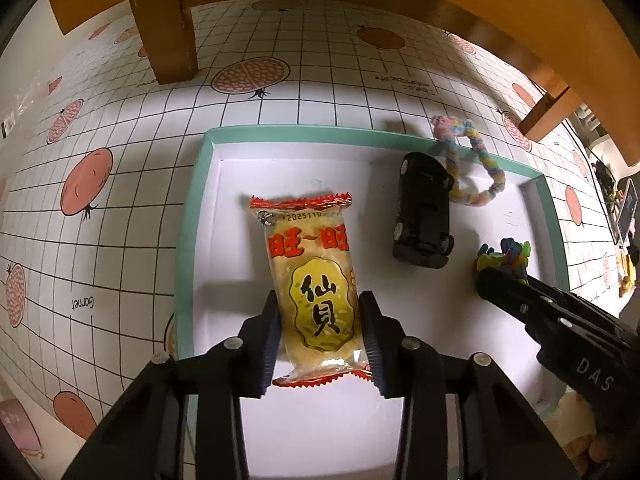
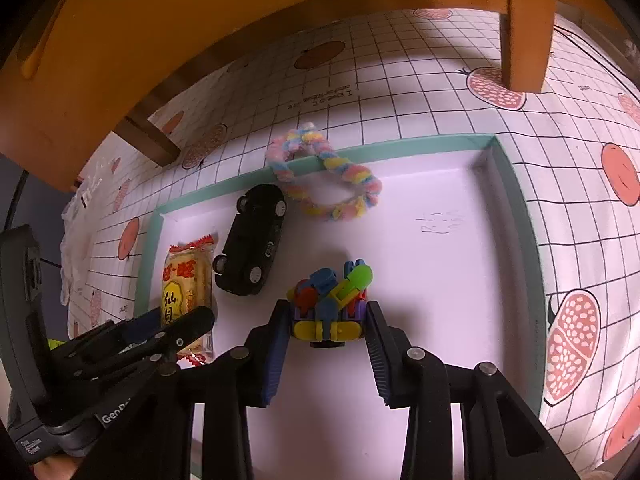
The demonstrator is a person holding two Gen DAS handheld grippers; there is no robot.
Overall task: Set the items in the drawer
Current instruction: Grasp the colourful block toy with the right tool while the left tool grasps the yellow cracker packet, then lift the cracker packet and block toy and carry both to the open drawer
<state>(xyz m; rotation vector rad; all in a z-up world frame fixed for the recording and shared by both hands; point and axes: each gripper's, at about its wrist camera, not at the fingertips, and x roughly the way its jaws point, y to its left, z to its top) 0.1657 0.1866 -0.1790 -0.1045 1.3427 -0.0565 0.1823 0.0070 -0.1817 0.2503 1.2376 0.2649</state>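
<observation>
A yellow rice-cracker packet (image 1: 312, 272) with red ends lies in the left part of a white tray with a teal rim (image 1: 192, 208). My left gripper (image 1: 319, 304) points down at it, pads pressed on both long sides. In the right wrist view a colourful block toy (image 2: 328, 300) stands mid-tray (image 2: 520, 200), and my right gripper (image 2: 326, 308) is shut on its two sides. A black toy car (image 1: 424, 212) lies between packet and toy. A pastel pipe-cleaner loop (image 2: 332, 184) hangs over the tray's far rim.
The tray rests on a grid-patterned tablecloth (image 1: 100, 160) printed with pomegranates. A wooden stand spans the far side, with a leg (image 1: 168, 36) near the tray's left corner and another leg (image 2: 524, 40) at the right. The tray's right part holds only pen marks (image 2: 440, 222).
</observation>
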